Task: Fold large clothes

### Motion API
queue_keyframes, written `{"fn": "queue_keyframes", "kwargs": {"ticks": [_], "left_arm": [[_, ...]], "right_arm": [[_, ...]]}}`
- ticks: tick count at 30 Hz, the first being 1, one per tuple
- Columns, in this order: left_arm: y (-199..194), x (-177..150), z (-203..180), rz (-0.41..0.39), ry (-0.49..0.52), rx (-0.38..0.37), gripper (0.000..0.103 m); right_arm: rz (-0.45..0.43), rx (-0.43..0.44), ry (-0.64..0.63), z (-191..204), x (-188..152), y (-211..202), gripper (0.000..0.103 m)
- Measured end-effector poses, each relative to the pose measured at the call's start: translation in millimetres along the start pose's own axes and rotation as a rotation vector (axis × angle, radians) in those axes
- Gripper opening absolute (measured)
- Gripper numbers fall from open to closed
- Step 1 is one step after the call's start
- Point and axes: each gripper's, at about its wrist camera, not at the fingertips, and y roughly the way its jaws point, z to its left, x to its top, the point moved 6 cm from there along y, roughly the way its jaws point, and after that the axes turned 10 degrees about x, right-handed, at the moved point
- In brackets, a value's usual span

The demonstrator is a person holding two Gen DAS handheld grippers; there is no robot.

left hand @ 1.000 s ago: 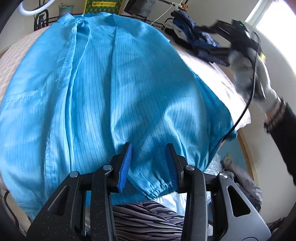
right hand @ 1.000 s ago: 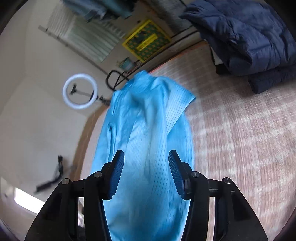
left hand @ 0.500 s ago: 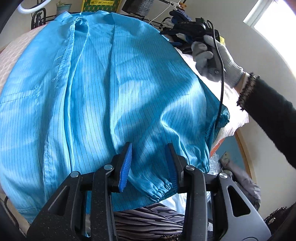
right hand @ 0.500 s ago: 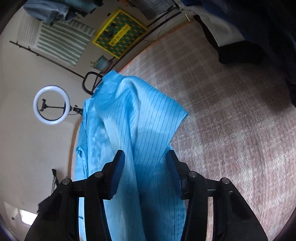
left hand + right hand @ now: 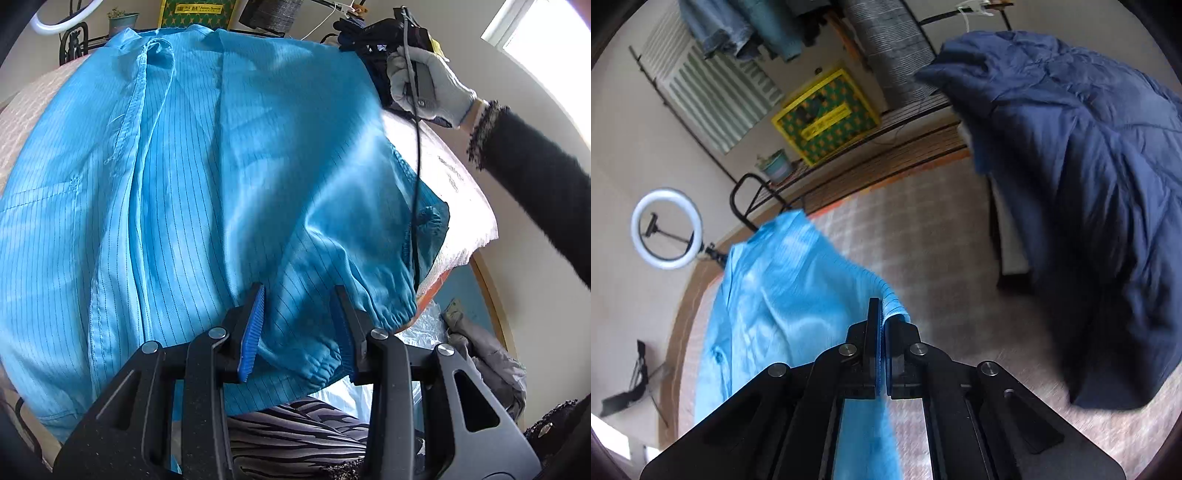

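Observation:
A light blue pin-striped garment [image 5: 221, 166] lies spread over a checked bed cover [image 5: 942, 251]. My left gripper [image 5: 299, 325] hovers at its near edge, jaws apart, with a sleeve and its elastic cuff [image 5: 325, 360] lying between the blue pads; the pads do not press it. My right gripper [image 5: 882, 314] is shut on the garment's edge [image 5: 894, 306] at a far corner, a thin fold pinched between its pads. In the left wrist view a gloved hand [image 5: 432, 85] holds that gripper at the far right of the garment; its fingertips are hidden there.
A navy quilted jacket [image 5: 1089, 184] is heaped at the back right of the bed. The bed's right edge [image 5: 465, 221] drops off beside a grey cloth [image 5: 487, 362]. A ring light [image 5: 666, 229] and a yellow-green box [image 5: 827, 114] stand behind. Zebra-striped fabric [image 5: 295, 432] lies under my left gripper.
My right gripper swung across to the garment's far corner and closed on its edge. The cloth near that corner has lifted slightly. My left gripper has stayed still.

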Motion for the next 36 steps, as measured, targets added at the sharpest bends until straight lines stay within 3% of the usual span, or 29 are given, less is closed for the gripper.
{"fn": "queue_keyframes", "kwargs": {"ticks": [4, 10, 13, 17, 20, 24, 27, 32, 33, 35, 36], "left_arm": [[-3, -1, 0, 0.008, -0.010, -0.009, 0.037], [-19, -4, 1, -0.013, -0.026, -0.024, 0.037], [-35, -3, 3, -0.057, -0.053, -0.040, 0.037], [-47, -6, 8, -0.083, -0.094, -0.056, 0.037], [-45, -8, 8, -0.088, -0.081, -0.037, 0.037], [-32, -12, 1, -0.075, -0.073, -0.042, 0.037], [-16, -16, -9, -0.045, -0.072, -0.054, 0.037], [-9, -23, -30, -0.045, 0.011, -0.045, 0.037], [-11, -24, -32, -0.040, 0.009, -0.052, 0.037], [-21, -22, -29, -0.066, -0.010, -0.058, 0.037], [-27, -20, -26, -0.088, -0.017, -0.055, 0.037]], "right_arm": [[0.067, -0.025, -0.039, 3, -13, -3, 0.004], [0.091, 0.109, -0.041, 29, -59, -63, 0.010], [0.132, 0.192, -0.083, 54, -113, -105, 0.010], [0.216, 0.237, -0.146, 80, -195, -133, 0.010], [0.296, 0.200, -0.187, 87, -263, -136, 0.010], [0.377, 0.110, -0.192, 67, -320, -131, 0.010], [0.383, 0.071, -0.233, 54, -341, -135, 0.009], [0.355, 0.080, -0.174, 54, -330, -148, 0.013], [0.344, 0.120, -0.163, 61, -327, -150, 0.017], [0.327, 0.160, -0.156, 69, -323, -152, 0.043], [0.324, 0.175, -0.156, 75, -322, -150, 0.045]]}}
